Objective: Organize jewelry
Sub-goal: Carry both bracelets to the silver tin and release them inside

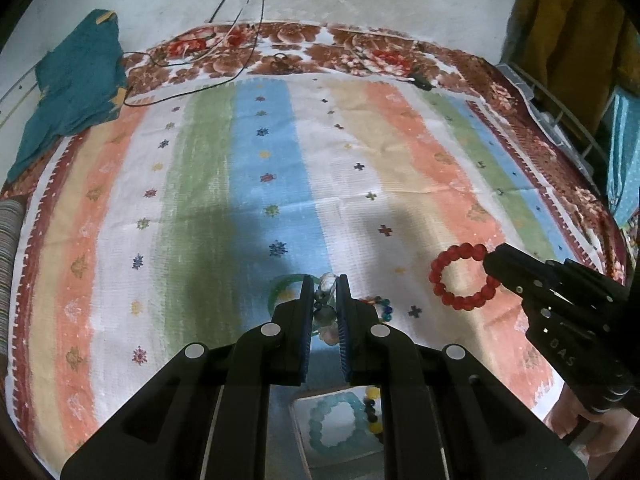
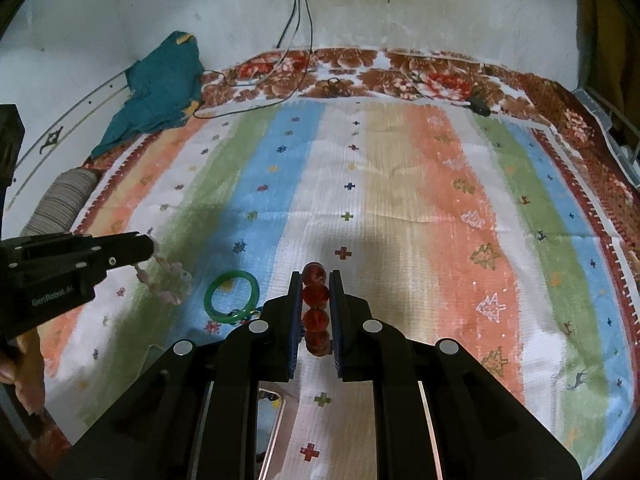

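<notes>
Black fingers of the left gripper (image 1: 325, 300) fill the bottom of the left wrist view, clenched on a pale bracelet (image 1: 325, 295) of clear and pinkish beads. From the right wrist view that same strand (image 2: 168, 280) dangles off the tip of the gripper (image 2: 150, 246) above the mat (image 2: 400, 184), with no part of it clearly resting on the cloth.

Right gripper (image 2: 316, 308) is likewise clamped, on a red bracelet (image 2: 316, 300): 4 round beads sit in a row between its pads. In the left wrist view the red ring (image 1: 460, 276) hangs open from the right gripper's tip (image 1: 490, 258), over the orange stripe toward the mat's right edge.

On the mat near its near edge lies a green bangle (image 2: 232, 294), flat on the blue stripe (a few small coloured beads (image 2: 244, 314) touch its near side). Close to the near edge, under the left gripper, stands a tray (image 1: 304, 432) holding a light-blue bracelet (image 1: 334, 424), with yellow and dark beads (image 1: 372, 408) along the tray's right side.

At the mat's far left corner a teal cloth (image 1: 76, 92) is bunched. Thin black cables (image 1: 240, 4) run down the wall onto the floral far edge.
</notes>
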A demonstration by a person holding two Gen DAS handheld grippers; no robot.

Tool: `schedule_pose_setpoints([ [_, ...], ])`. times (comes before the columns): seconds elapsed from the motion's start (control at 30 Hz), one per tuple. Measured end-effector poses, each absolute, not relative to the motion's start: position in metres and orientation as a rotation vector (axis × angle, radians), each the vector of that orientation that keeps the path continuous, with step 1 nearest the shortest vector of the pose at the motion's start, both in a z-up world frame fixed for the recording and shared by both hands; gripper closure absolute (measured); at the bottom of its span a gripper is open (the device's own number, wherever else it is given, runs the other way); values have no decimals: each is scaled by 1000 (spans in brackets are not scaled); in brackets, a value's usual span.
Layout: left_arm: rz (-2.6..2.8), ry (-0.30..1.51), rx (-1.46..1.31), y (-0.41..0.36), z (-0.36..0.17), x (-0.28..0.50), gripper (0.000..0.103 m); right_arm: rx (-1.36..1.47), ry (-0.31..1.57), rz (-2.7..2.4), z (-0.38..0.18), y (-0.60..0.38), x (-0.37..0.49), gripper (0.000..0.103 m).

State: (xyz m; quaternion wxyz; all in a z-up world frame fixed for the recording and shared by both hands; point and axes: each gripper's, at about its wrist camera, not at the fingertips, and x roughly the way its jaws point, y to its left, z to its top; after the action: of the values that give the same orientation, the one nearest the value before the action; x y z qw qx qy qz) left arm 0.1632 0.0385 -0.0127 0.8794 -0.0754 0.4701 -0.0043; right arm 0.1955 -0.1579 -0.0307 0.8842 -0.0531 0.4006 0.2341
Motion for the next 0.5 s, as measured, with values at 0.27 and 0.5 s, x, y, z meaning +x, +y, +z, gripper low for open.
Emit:
schedule_pose_setpoints([
  [0.27,-28,967,-156,34,-8,145,92,-131,809,489,-26,-160,180,89],
  [0.5,-38,935,-152,31,2,129,92,-149,791,496,-21,-159,167,89],
])
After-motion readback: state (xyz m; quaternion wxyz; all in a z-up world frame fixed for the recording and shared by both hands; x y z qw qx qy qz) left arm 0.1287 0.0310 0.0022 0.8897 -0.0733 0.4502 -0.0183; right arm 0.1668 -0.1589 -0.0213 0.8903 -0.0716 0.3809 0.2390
